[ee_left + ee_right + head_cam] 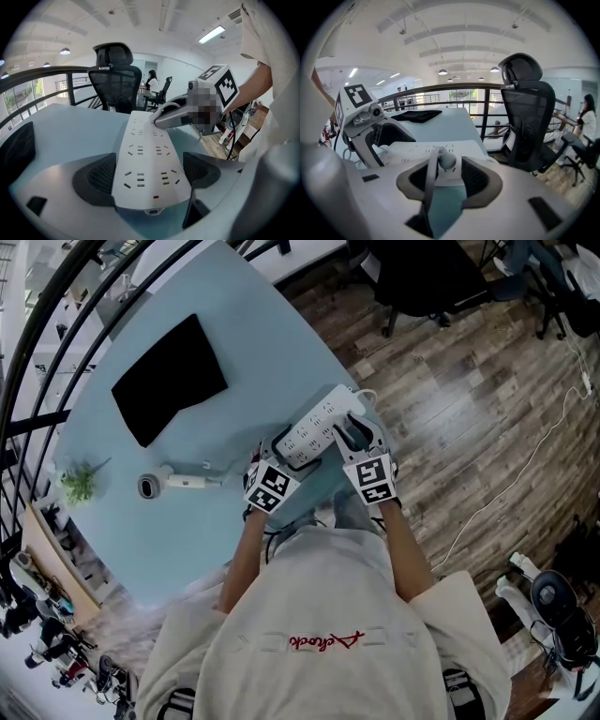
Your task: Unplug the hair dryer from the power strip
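The white power strip (317, 424) lies on the light blue table (187, 540) near its right edge. My left gripper (287, 459) is shut on the strip's near end (149, 168), with a pad against each long side. At the strip's far end sits the plug (446, 163), and its grey cord (429, 187) runs down toward me. My right gripper (447, 176) is shut on that plug, which fills the gap between the pads. In the left gripper view the right gripper (160, 116) rests on the far end. The hair dryer (174, 484) lies to the left of both grippers.
A black cloth (169, 381) lies on the table's far part and a small plant (80, 482) stands at its left edge. A black office chair (527, 117) stands just past the table's edge. A dark railing (56, 343) curves round the far side. A white cable (525, 465) trails across the wooden floor.
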A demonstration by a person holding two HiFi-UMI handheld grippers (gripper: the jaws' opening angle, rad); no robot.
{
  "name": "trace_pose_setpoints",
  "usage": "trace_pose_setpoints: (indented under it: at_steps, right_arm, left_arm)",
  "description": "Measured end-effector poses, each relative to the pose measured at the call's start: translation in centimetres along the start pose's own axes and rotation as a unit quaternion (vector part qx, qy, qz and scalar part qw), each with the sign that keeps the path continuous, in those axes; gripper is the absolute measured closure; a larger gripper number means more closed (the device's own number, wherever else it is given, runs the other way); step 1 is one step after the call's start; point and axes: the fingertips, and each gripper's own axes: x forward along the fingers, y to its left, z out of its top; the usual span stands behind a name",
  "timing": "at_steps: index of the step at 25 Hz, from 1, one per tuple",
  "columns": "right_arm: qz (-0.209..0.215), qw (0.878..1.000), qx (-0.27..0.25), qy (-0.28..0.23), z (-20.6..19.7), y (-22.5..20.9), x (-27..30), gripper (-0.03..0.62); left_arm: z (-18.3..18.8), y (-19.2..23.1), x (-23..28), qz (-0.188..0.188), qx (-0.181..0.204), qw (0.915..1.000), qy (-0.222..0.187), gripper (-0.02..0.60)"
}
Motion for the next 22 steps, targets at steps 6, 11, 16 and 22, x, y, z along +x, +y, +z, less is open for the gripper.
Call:
trace_pose_setpoints:
  at_steps: [6,11,16,22]
  right_arm:
    - [-0.005,1.0,0.008,-0.001,0.06,0.49,0.09,0.462]
    - [0.001,1.0,0.014,0.001,0.22,0.49,0.02,0.467]
    - [0.001,1.0,0.026,0.004,0.12,0.4,0.02,0.47]
    - [-0.003,0.999,0.035,0.005,0.48,0.57,-0.12,0.471]
  left_arm:
    - [-0.01,-0.03,-0.1,-0.003,0.0,1.0,-0.002,0.158]
    - [0.11,-0.1,-0.2,-0.005,-0.001,1.0,-0.003,0.158]
    - [-0.02,-0.08,-0.1,-0.003,-0.001,1.0,0.0,0.158]
    - [-0.15,0.08,-0.18,-0.004,-0.007,1.0,0.005,0.158]
